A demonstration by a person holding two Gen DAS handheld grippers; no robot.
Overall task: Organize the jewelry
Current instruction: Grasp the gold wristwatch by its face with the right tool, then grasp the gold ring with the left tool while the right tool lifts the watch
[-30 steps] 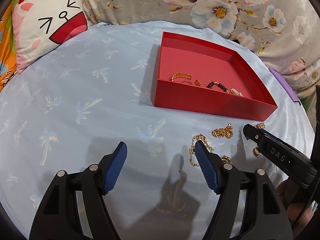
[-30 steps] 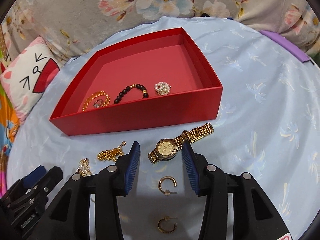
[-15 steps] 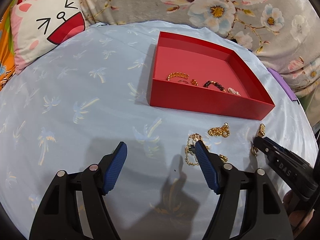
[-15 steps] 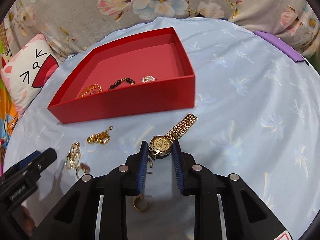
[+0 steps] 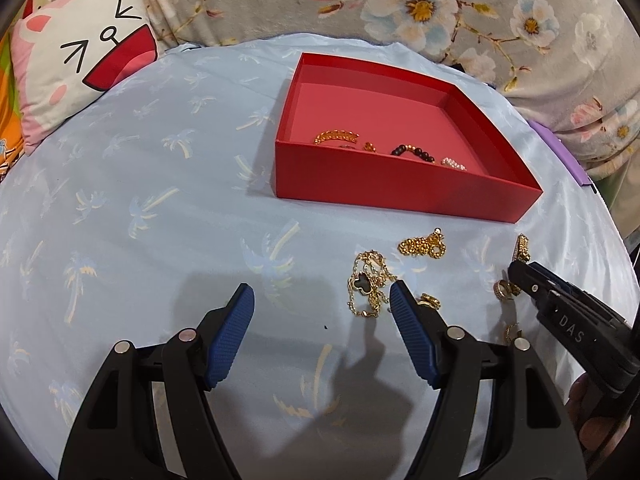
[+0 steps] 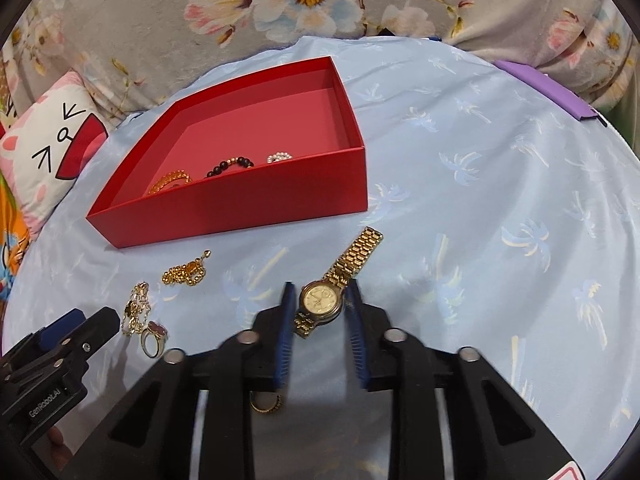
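A red box (image 5: 400, 190) (image 6: 256, 204) sits on the light blue cloth and holds a gold bracelet (image 6: 170, 181), a dark bead bracelet (image 6: 230, 164) and a pearl piece (image 6: 279, 157). My right gripper (image 6: 320, 302) is shut on a gold watch (image 6: 322, 300), gripping its case; the band trails forward. My left gripper (image 5: 322, 308) is open and empty above the cloth. Beside its right finger lies a gold necklace with a black clover (image 5: 366, 286). A gold chain (image 5: 422, 244) (image 6: 186, 272) lies in front of the box.
A ring with a red stone (image 6: 154, 338) and gold hoop earrings (image 6: 266, 402) lie on the cloth near the grippers. A cat-face pillow (image 5: 80, 56) is at the far left. A floral blanket (image 5: 440, 8) runs behind. A purple item (image 6: 544, 90) lies at the right edge.
My right gripper has closed on the watch case and moved slightly back from the box. My left gripper has stayed open and shifted a little.
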